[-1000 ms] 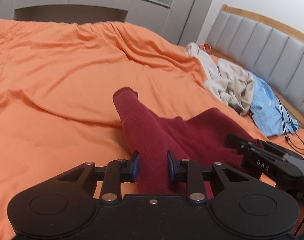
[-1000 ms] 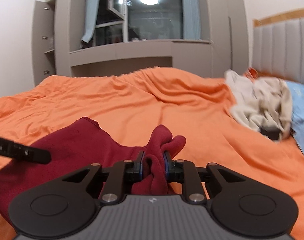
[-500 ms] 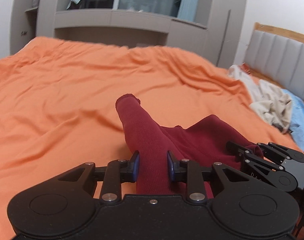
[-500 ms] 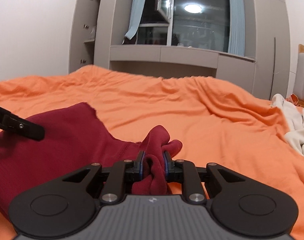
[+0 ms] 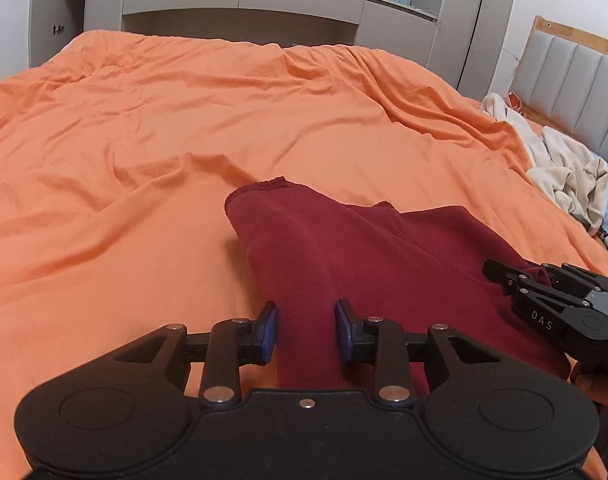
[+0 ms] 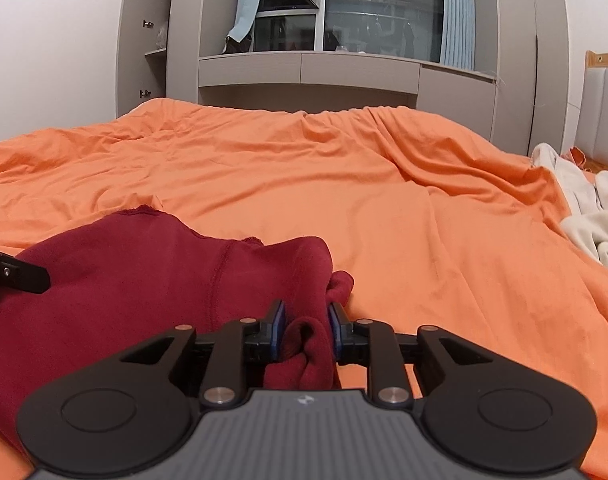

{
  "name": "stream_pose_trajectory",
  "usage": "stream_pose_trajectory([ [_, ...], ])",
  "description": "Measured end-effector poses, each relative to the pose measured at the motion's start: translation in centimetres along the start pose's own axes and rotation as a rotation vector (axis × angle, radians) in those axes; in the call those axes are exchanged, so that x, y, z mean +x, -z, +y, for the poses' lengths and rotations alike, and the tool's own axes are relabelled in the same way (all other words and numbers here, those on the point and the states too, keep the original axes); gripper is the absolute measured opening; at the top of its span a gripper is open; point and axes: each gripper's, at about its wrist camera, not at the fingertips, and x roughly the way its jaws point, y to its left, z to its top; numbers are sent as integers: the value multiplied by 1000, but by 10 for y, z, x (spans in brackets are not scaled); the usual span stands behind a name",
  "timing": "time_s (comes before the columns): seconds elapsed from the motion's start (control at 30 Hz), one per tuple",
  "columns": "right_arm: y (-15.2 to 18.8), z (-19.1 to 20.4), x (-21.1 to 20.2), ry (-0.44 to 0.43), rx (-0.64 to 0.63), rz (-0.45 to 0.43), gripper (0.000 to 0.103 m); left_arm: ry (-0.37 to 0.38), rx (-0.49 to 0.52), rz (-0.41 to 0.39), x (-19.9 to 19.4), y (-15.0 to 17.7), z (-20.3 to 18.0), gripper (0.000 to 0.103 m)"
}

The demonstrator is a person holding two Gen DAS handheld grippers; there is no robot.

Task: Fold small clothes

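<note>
Your dark red garment (image 5: pixel 383 264) lies on the orange bedsheet (image 5: pixel 184 120), well short of the beige clothes pile (image 5: pixel 567 176). Your left gripper (image 5: pixel 305 330) pinches a cloth ridge and your right gripper (image 6: pixel 304 330) a bunched edge, though both jaws have just been opening. Ease off unevenly and one edge may slip free, skewing the fold.

matt knit garment (image 5: pixel 363 256), creased cotton sheet (image 5: pixel 184 120)
</note>
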Motion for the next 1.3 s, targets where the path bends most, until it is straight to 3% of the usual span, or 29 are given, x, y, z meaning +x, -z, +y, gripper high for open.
stream_pose_trajectory([
  [0.2, 0, -5, -2, 11, 24, -1, 44, -40, 8, 2, 2, 1, -3, 45],
  [0.3, -1, -7, -4, 18, 41, -5, 59, -70, 10, -5, 1, 0, -3, 60],
  [0.37, -2, -9, -6, 24, 52, -13, 71, -84, -3, -10, -1, 1, -2, 76],
  [0.47, -3, -12, -13, 21, 68, -24, 88, -79, -35, -21, -6, 1, 0, 84],
  [0.57, -5, -15, -25, 7, 83, -55, 98, -76, -46, -53, -15, 3, -1, 95],
  [0.7, -8, -15, -45, 2, 88, -99, 103, -100, -19, -127, -34, 7, -10, 102],
  [0.93, -9, -10, -88, -8, 133, -164, 103, -99, 21, -247, -73, 14, -29, 102],
  [1.13, -5, -2, -135, -25, 134, -236, 103, -51, -7, -298, -105, 39, -42, 102],
  [1.3, 2, 7, -177, -26, 111, -316, 103, -64, 1, -350, -132, 64, -49, 102],
])
